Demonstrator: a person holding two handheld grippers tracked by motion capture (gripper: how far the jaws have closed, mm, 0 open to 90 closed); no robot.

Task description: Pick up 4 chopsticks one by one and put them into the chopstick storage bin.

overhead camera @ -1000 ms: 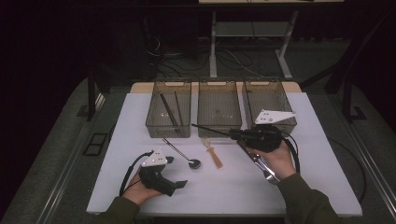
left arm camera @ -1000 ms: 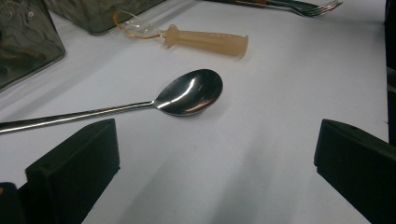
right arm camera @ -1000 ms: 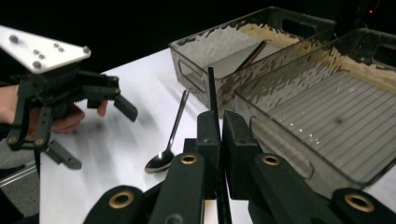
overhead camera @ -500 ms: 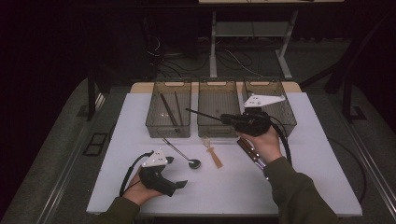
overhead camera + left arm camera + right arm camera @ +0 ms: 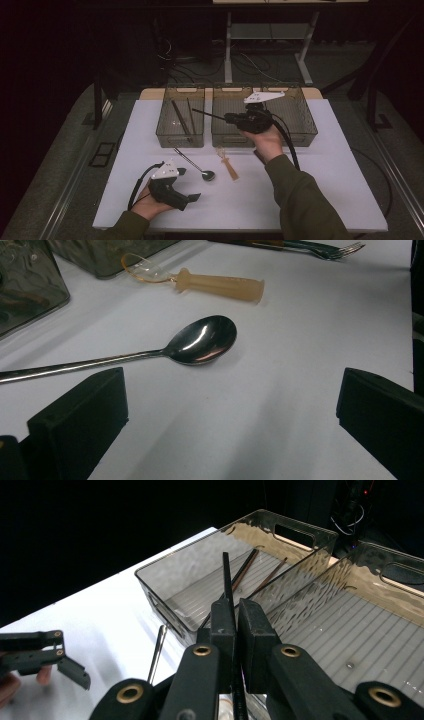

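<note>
My right gripper (image 5: 228,119) is shut on a thin dark chopstick (image 5: 207,114) and hovers over the middle clear bin (image 5: 230,139). The stick points left toward the left bin (image 5: 159,131), where two dark chopsticks (image 5: 180,120) lie. In the right gripper view the jaws (image 5: 236,617) pinch the chopstick (image 5: 226,575), whose tip reaches over the left bin (image 5: 165,575). My left gripper (image 5: 189,184) rests open on the white table near the front edge, with nothing between its jaws. A steel spoon (image 5: 200,340) lies just beyond its open jaws (image 5: 230,425).
An amber-handled utensil (image 5: 229,164) lies beside the spoon (image 5: 194,164) on the white table top (image 5: 325,190). A third clear bin (image 5: 302,131) stands at the right. A fork (image 5: 325,247) lies farther off in the left gripper view. The dark floor drops away around the table.
My right gripper has carried the chopstick away from me and up, from the table's middle to above the bins. The left gripper has stayed put.
</note>
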